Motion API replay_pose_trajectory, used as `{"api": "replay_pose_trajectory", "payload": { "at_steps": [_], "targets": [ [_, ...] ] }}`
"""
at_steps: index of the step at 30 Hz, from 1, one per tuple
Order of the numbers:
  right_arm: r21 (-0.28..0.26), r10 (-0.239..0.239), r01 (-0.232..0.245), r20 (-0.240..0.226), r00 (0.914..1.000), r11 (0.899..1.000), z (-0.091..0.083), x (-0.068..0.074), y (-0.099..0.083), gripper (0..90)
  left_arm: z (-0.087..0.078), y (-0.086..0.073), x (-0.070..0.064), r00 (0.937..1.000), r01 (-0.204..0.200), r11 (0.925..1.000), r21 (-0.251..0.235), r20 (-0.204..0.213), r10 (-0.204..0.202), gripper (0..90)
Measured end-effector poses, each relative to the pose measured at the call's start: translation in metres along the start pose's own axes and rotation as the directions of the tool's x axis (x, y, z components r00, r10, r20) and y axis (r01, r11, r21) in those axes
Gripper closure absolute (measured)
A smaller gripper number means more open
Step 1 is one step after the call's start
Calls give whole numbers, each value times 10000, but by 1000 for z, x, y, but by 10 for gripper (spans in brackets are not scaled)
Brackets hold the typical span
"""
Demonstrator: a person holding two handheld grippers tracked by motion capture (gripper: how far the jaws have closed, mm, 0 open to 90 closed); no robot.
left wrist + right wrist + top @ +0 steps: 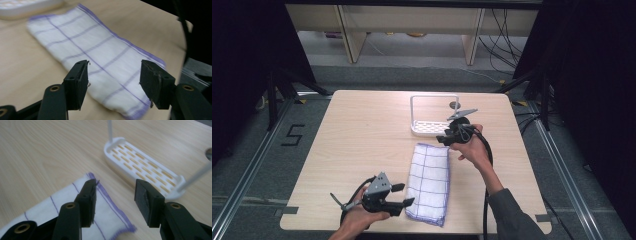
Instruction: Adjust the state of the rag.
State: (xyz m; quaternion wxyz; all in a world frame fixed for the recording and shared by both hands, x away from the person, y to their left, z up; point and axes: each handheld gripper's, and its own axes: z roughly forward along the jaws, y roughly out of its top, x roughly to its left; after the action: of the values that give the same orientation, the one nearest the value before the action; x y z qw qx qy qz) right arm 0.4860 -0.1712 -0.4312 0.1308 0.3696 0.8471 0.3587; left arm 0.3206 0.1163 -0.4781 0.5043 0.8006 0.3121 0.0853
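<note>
Folded cloth of soft white weave, crossed by thin purple check lines and hemmed in purple, lying flat as a long rectangle on the pale wood-grain table, near the middle and toward the front edge. Beyond its far end, a white plastic rack: oval slotted base with a thin wire hoop rising from its two ends.

Left gripper of matte black plastic with brass-coloured rivets, held in a hand at the near left corner of the cloth; jaws spread wide, nothing between them, tips just beside the cloth's left edge. In the left gripper view, the cloth's near end spanning the gap under the jaws, slightly blurred.

Right gripper at the cloth's far right corner, between cloth and rack, gripped by the other hand. Jaws likewise wide apart and empty; in the right gripper view, purple hem corner just under the left jaw, bare table in the gap, rack close beyond the right jaw
</note>
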Motion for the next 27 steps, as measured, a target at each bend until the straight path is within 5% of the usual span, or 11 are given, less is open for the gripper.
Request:
{"api": "replay_pose_trajectory", "payload": {
  "at_steps": [4,6,8,15,18,27],
  "targets": [
    [-18,592,-591,363,9976,9982,-4,-7,-18,508,9,15,23,9977,21,10000,54,-684,-17,389],
    [-5,516,-516,275,9983,9987,-5,-12,-25,507,18,21,37,9963,260,9994,226,-820,-241,388],
    [18,961,-962,267,9950,9954,-7,-11,-31,503,28,26,51,9917,470,9985,275,-1213,-433,389],
    [4,1059,-1060,354,9937,9944,-4,-13,-36,495,61,41,86,9823,791,9937,794,-1760,-641,402],
    [118,786,-793,479,9958,9968,2,-15,-37,498,78,48,98,9832,867,9907,1051,-1694,-680,409],
    [451,1103,-1125,489,9927,9926,11,-19,-39,527,112,59,114,9813,1011,9830,1536,-1779,-731,432]
  ]
}}
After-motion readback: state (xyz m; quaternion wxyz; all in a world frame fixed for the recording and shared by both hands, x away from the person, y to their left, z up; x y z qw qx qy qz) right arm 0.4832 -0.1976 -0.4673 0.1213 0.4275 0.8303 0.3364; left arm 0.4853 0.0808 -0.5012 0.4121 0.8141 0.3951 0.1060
